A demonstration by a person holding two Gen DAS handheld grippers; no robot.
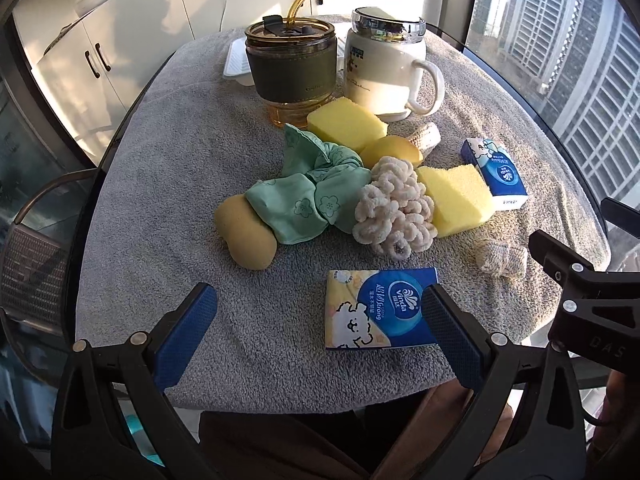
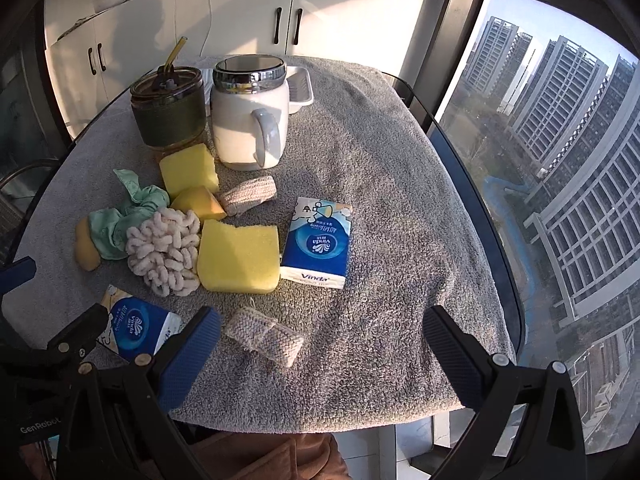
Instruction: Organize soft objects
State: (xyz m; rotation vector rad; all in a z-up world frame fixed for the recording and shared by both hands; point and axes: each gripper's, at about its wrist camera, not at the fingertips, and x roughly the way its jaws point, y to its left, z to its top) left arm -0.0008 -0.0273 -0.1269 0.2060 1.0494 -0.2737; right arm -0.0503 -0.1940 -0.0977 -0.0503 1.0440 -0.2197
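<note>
Soft things lie in a pile mid-table: a green cloth (image 1: 316, 188), a cream looped scrunchie (image 1: 394, 210), yellow sponges (image 1: 346, 124) (image 1: 458, 198), tan sponge pieces (image 1: 248, 236) and knitted pads (image 2: 264, 338) (image 2: 250, 196). One tissue pack (image 1: 378, 308) lies near the front edge, another (image 2: 318, 242) to the right. My left gripper (image 1: 318, 330) is open and empty, its right finger beside the near pack. My right gripper (image 2: 322, 346) is open and empty, over the front of the table, the knitted pad just inside its left finger.
A grey towel (image 2: 380, 168) covers the round table. At the back stand an amber glass cup with a straw (image 1: 294, 66), a white lidded mug (image 1: 386, 64) and a white tray (image 2: 300, 88). A window is on the right, a chair (image 1: 32, 256) on the left.
</note>
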